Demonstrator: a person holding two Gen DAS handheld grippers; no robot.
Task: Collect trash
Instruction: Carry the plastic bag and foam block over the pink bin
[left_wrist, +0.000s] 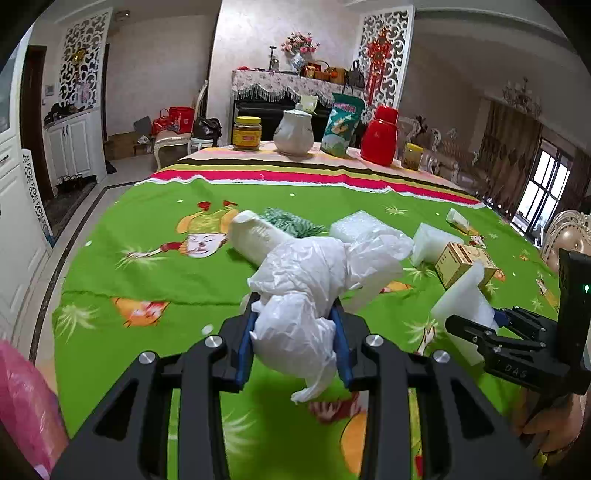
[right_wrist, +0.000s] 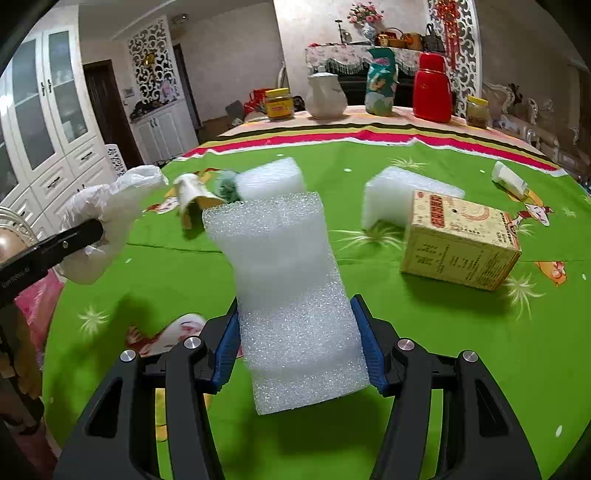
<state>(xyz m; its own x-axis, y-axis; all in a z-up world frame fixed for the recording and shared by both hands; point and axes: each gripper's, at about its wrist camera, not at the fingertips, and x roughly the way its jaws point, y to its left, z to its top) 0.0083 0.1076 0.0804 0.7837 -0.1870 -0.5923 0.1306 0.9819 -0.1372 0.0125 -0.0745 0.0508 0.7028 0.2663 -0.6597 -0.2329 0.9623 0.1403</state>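
Plastic first: your left gripper (left_wrist: 295, 328) is clamped on a crumpled white plastic bag (left_wrist: 314, 280), held up off the green tablecloth (left_wrist: 147, 273). It looks feather-light and floppy, slippery too, so I'd say pinch the bunched middle like you're doing, not a loose tail. Your right gripper (right_wrist: 301, 350) is squeezing a white foam block (right_wrist: 291, 295) by its flat sides, also lifted. It looks light and squishy, and a hard squeeze will probably just dent it. The right wrist view gives you the yellow cardboard box (right_wrist: 461, 243) and a second foam piece (right_wrist: 391, 199) lying on the cloth nice and clear. The left view alone shows a white bottle (left_wrist: 255, 236) lying behind the bag, plus pink plastic (left_wrist: 26, 406) at the left edge.
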